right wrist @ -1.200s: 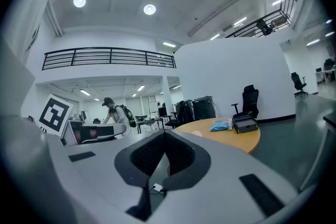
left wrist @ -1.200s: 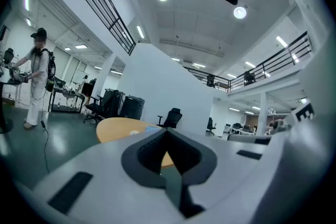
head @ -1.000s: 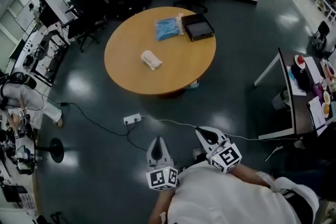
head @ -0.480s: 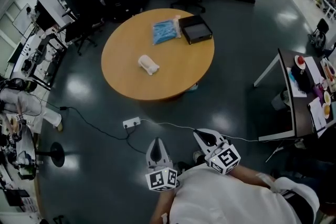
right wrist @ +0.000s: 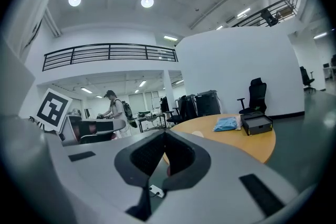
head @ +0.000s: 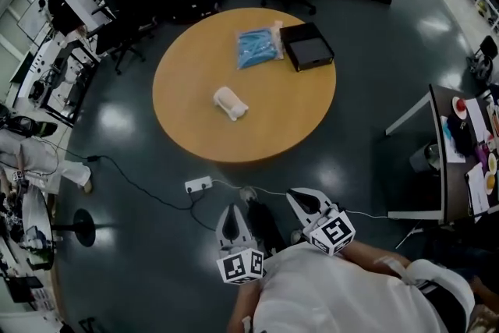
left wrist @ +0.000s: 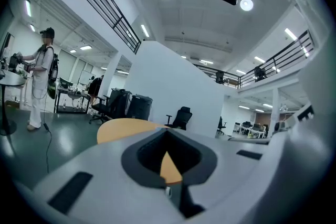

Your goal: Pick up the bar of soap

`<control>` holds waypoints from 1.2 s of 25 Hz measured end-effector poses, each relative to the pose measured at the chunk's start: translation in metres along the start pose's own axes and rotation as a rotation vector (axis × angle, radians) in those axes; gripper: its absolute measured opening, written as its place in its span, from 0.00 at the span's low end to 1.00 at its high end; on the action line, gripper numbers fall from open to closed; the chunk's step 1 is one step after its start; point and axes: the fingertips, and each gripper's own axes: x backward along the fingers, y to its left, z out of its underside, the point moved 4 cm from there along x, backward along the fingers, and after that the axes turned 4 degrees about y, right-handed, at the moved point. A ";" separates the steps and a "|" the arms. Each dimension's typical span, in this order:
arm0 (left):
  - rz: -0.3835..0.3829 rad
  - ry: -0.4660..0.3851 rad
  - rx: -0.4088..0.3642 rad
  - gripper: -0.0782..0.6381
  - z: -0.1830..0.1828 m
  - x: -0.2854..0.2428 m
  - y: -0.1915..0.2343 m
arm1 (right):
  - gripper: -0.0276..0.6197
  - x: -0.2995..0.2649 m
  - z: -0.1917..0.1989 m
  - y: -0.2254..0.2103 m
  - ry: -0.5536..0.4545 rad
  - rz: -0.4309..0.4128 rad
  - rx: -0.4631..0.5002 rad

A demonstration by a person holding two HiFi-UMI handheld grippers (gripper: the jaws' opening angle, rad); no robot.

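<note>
- The left gripper (head: 231, 216) and the right gripper (head: 301, 200) both have their jaws closed together on nothing
- Both are close in front of the person, well apart from the round table (head: 183, 121)
- The bar of soap (head: 231, 103) lies on that table, left of its centre

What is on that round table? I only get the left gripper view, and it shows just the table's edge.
Observer: The head view shows a white soap lying near the middle of the table.
Operator: Anything else on it?
Observer: A blue packet and a black box, side by side at the far edge.
Operator: Is the other gripper carrying something?
Observer: No, the right gripper is shut and empty, short of the table.
</note>
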 end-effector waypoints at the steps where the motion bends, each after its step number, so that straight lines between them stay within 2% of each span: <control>1: 0.007 0.001 0.002 0.11 -0.003 -0.017 0.009 | 0.06 -0.018 -0.003 -0.006 0.002 0.003 0.006; 4: 0.034 0.008 -0.001 0.11 -0.020 -0.074 0.039 | 0.06 -0.074 -0.016 -0.024 0.006 0.023 0.018; 8: 0.090 0.009 -0.015 0.11 -0.061 -0.150 0.079 | 0.06 -0.153 -0.043 -0.043 0.014 0.056 0.020; 12: 0.161 0.004 -0.041 0.11 -0.091 -0.205 0.105 | 0.06 -0.217 -0.057 -0.062 0.032 0.093 0.029; 15: 0.186 0.023 -0.035 0.11 -0.101 -0.239 0.121 | 0.06 -0.259 -0.061 -0.079 0.051 0.123 0.044; 20: 0.204 0.042 -0.013 0.11 -0.103 -0.276 0.128 | 0.06 -0.305 -0.052 -0.111 0.096 0.128 0.060; 24: 0.188 0.063 0.011 0.11 -0.099 -0.296 0.131 | 0.06 -0.333 -0.041 -0.126 0.138 0.112 0.061; 26: 0.180 0.070 0.030 0.11 -0.101 -0.303 0.132 | 0.06 -0.349 -0.029 -0.136 0.181 0.104 0.070; 30: 0.166 0.074 0.012 0.11 -0.100 -0.314 0.133 | 0.07 -0.384 0.010 -0.157 0.304 0.087 0.086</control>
